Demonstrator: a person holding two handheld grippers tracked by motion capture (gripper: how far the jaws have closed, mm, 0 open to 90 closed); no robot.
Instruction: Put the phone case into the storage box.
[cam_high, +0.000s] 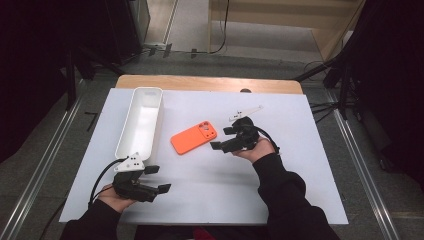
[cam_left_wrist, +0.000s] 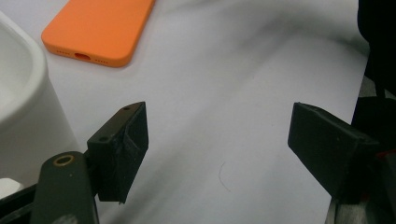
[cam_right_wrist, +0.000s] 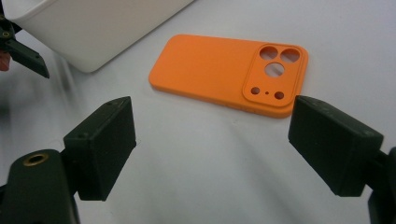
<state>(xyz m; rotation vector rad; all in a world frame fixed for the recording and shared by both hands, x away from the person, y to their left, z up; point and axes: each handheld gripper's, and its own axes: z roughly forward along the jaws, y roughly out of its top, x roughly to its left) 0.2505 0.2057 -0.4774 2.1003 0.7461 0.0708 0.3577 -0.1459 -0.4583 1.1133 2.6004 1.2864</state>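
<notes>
right gripper (cam_right_wrist: 210, 144) jaws spread wide, nothing between them; orange phone case (cam_right_wrist: 231, 74) lies flat just ahead, camera cutouts up. left gripper (cam_left_wrist: 217, 154) also spread; white bin (cam_left_wrist: 18, 107) beside its left jaw.

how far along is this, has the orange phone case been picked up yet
Not yet. Nothing looks done: the orange silicone phone case lies flat on the white table cover, beside the long white plastic bin, which looks empty. In hand: the right gripper is open, aimed at the case. The left gripper is open near the bin's end. Left: probably grasping the case.
</notes>
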